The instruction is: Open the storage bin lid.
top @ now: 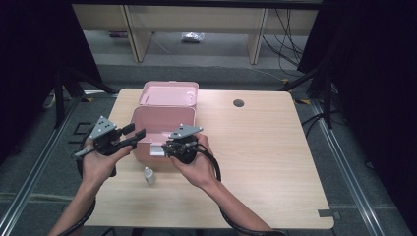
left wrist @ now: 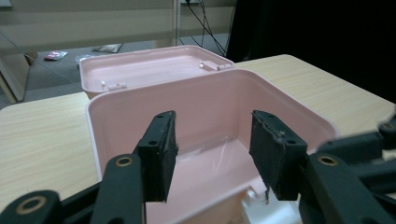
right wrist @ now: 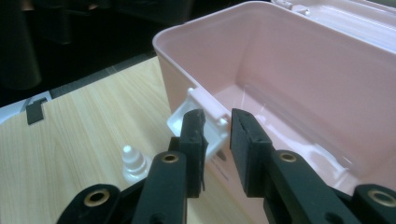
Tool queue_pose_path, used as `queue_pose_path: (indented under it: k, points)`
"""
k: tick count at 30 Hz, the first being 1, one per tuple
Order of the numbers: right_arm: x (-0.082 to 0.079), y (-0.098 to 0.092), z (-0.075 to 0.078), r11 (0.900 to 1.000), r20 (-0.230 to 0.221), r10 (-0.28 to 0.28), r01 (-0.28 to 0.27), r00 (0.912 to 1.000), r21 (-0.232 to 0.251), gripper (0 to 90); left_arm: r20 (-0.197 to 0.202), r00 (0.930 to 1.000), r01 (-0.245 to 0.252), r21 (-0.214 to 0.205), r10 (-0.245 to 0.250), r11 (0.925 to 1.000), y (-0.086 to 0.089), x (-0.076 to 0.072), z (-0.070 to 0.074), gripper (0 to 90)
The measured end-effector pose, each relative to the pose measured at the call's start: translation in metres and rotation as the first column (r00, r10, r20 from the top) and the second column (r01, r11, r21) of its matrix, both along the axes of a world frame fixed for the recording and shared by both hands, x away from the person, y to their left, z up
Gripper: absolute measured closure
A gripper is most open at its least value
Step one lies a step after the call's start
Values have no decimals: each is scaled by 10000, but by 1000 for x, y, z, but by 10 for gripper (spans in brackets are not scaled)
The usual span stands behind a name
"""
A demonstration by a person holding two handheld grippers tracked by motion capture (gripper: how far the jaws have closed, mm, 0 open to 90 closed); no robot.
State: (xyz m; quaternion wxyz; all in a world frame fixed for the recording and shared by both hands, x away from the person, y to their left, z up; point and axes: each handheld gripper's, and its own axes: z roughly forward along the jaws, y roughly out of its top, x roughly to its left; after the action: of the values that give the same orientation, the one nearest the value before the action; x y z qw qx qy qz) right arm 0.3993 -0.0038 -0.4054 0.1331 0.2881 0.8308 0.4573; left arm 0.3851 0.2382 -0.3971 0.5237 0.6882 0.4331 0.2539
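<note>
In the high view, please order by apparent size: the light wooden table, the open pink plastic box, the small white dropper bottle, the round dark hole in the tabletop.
1. Light wooden table
2. Open pink plastic box
3. Small white dropper bottle
4. Round dark hole; looks close to the bottle in size, so this order is unsure.

No legible text, label, brand, number or sign in any view. Pink box (top: 164, 129): plain walls, plain open lid (top: 168, 93), white front latch (right wrist: 201, 122) unmarked. Small white dropper bottle (top: 149, 175) on the table (top: 265, 162): no label readable, too small to tell. Both grippers carry no readable marking.
</note>
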Motion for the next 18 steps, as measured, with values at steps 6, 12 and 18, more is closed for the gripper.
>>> queue_pose_path:
  k: [6, 12, 18]
  points:
    - [1, -13, 4, 9999, -83, -167, 167, 9998, -11, 742, -291, 9992, 293, 262, -285, 9992, 2, -14, -3, 500]
    - [2, -24, 7, 9996, -46, -258, 258, 9997, -80, 739, -523, 9978, 421, 267, -406, 9988, 3, -19, -6, 505]
    - [2, -32, 7, 9993, -2, -360, 360, 9994, -85, 734, -855, 9946, 626, 336, -595, 9975, 3, -23, -8, 515]
